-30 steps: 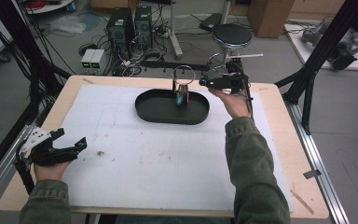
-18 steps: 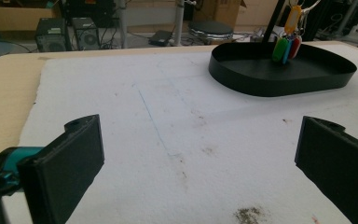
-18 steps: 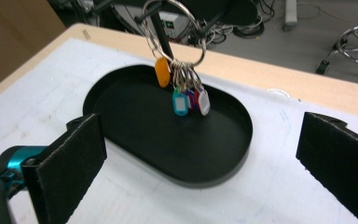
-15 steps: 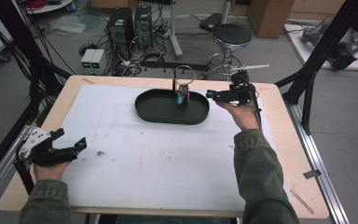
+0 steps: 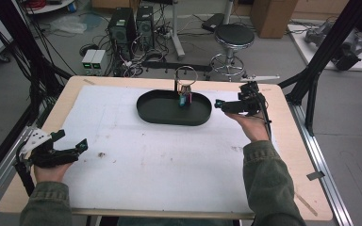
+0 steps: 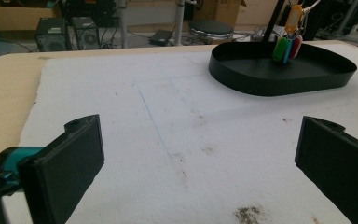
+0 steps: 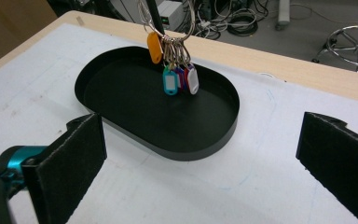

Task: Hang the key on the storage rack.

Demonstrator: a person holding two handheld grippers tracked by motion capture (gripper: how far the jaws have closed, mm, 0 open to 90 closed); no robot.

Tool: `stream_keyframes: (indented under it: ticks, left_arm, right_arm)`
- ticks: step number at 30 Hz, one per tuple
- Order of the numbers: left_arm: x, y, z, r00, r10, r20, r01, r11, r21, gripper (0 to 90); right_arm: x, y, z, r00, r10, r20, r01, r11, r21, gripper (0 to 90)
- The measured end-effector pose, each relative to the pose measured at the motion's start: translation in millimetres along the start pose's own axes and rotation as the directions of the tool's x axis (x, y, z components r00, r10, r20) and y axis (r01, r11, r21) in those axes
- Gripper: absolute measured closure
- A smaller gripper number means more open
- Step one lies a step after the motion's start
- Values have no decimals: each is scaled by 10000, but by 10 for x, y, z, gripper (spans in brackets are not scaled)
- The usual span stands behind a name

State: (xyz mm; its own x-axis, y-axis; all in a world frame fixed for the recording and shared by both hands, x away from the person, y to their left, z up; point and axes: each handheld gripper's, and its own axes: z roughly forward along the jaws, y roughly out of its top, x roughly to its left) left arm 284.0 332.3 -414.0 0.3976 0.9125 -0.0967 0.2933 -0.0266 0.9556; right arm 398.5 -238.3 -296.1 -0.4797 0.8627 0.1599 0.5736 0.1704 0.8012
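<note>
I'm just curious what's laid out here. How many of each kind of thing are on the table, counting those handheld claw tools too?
Black oval tray: 1
Bunch of coloured key tags on a ring: 1
Handheld grippers: 2, the left gripper and the right gripper, both open
White mat: 1
Total: 5

A black oval tray (image 5: 160, 115) with a low upright wall lies flat on the white mat toward the table's far edge. Above its far side hangs a bunch of plastic key tags (image 7: 175, 74) on metal rings from a thin dark post: orange highest, then teal, purple, white and red, dangling over the tray floor
</note>
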Motion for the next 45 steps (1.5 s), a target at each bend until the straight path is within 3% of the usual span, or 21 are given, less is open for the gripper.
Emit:
stream_keyframes:
  ticks: [7, 14, 23, 25, 45]
  left_arm:
    - [1, 1, -2, 10000, 5, 36, -5, 10000, 2, 17]
    - [-1, 1, -2, 10000, -41, 32, 42, 10000, -38, 17]
    - [-14, -1, -1, 10000, -17, -11, 17, 10000, 5, 17]
    - [-16, -4, 0, 10000, -32, -12, 32, 10000, -3, 17]
    - [-26, -8, -10, 10000, -42, 1, 42, 10000, 44, 17]
  right_arm:
    - [-33, -148, -52, 9999, -17, 122, 19, 9999, -151, 4]
    - [-104, -329, -163, 9991, 286, 328, -268, 9982, -529, 4]
    - [-195, -637, -299, 9981, 523, 315, -496, 9956, -791, 4]
    - [-213, -708, -327, 9976, 675, 136, -660, 9937, -906, 4]
    - [-216, -1230, -411, 9954, 599, 744, -471, 9854, -1634, 4]
